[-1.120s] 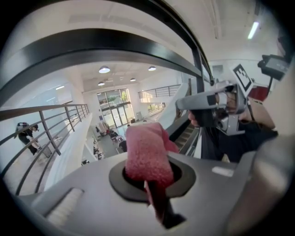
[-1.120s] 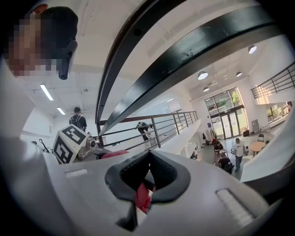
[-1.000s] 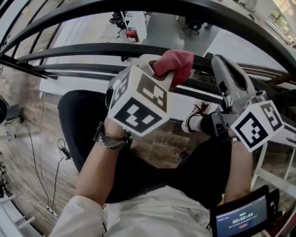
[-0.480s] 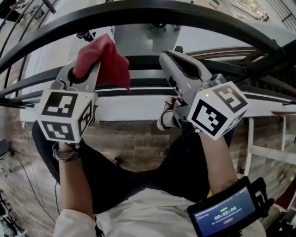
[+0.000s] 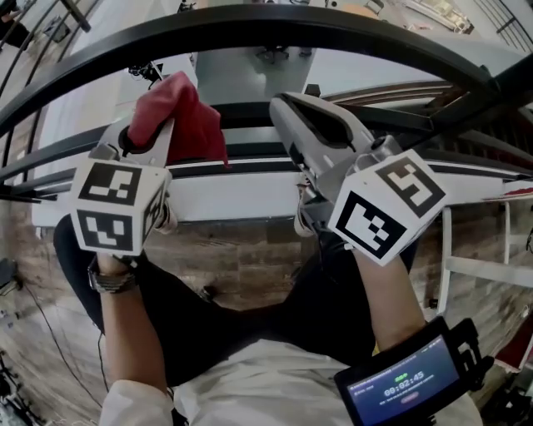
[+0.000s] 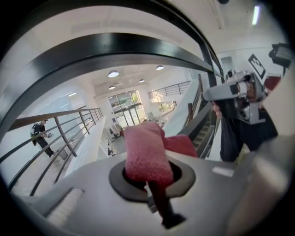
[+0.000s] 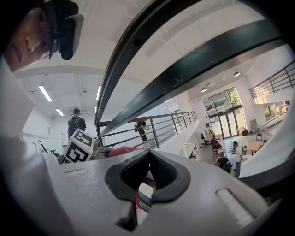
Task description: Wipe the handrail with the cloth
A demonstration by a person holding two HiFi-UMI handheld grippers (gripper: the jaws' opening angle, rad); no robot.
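Approach step, by my reading: my left gripper (image 5: 148,137) is clamped on the red cloth (image 5: 181,112), at the upper left of the head view just under the black handrail (image 5: 350,29), with contact not evident. My right gripper (image 5: 287,106), at upper centre, has its jaws together on nothing. The next move calls for pressing the cloth onto the rail and drawing it along the curve.

Cloth (image 6: 143,154) nubbly, matt terry; handrail (image 5: 266,23) smooth, semi-gloss metal.
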